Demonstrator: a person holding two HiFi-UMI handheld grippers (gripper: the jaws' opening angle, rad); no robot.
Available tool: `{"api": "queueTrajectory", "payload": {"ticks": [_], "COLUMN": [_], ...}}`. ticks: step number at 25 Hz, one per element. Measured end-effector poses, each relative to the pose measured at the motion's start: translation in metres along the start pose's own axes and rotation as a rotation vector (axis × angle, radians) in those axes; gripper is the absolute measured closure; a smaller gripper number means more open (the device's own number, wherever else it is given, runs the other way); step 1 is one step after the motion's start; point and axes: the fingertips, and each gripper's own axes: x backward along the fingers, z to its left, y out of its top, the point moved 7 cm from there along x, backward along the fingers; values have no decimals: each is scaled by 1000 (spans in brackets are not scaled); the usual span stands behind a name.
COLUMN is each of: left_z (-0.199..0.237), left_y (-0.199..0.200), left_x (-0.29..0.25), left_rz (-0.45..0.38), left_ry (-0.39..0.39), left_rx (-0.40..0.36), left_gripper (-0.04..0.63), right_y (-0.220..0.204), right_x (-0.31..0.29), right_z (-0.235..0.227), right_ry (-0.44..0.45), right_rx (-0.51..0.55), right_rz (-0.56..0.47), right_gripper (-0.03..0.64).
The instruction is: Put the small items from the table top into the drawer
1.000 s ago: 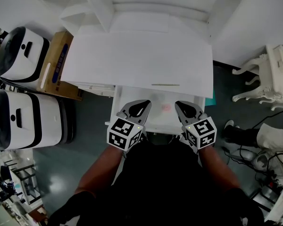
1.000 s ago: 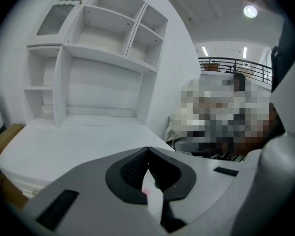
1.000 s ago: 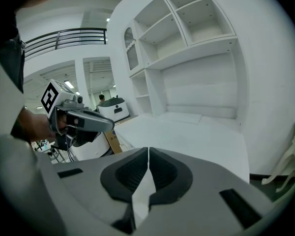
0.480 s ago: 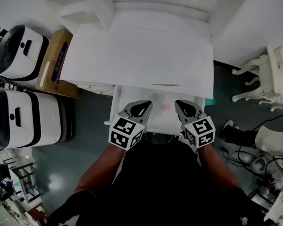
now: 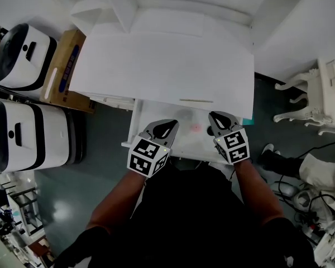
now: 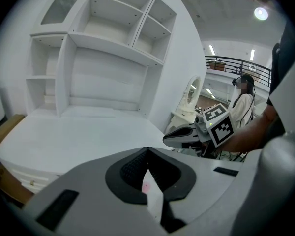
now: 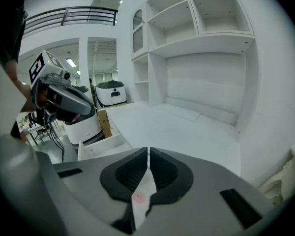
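The white table top [image 5: 162, 66] carries one thin stick [image 5: 196, 100] near its front edge. Below that edge the drawer [image 5: 184, 142] stands open, with a small pink item [image 5: 196, 128] on its white floor. My left gripper [image 5: 172, 123] hovers over the drawer's left part, shut and holding nothing. Over the right part, my right gripper [image 5: 213, 116] is also shut and empty. The pink item shows below the closed jaws in the left gripper view [image 6: 146, 187] and in the right gripper view [image 7: 138, 197]. Each gripper appears in the other's view: right gripper [image 6: 187, 136], left gripper [image 7: 64, 100].
White shelves [image 5: 117, 4] rise at the back of the table. Two white machines [image 5: 22, 60] [image 5: 28, 135] and a cardboard box [image 5: 61, 71] stand at the left. A white ornate chair [image 5: 318, 94] is at the right. A person [image 6: 243, 102] stands far off.
My right gripper has shifted slightly forward and to the left over the drawer. The left gripper has barely moved. Both stay shut.
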Motion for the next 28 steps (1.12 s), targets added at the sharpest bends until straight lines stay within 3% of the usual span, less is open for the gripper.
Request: {"api": "queueTrajectory", "payload": {"ticks": [5,12,19,28], "left_z": [5,13,19,22], "left_y": [-8,-21,-27,-33], "left_x": [4,13,19,21], "left_rz": [8,14,25,36], "left_ry": [26,71,110,137], "left_rx": [29,72,100,127], "left_gripper": [592,592,592,592], "right_y": [-4,-14,-28,-39], "right_x": [-27,-78,-123,-156], "right_z": [-11,-9,-18,-22], "right_ry": [2,91,189,312], "right_rx": [145,366,496,659], "right_rz": [43,134,250,417], "right_gripper": [588,586,551,552]}}
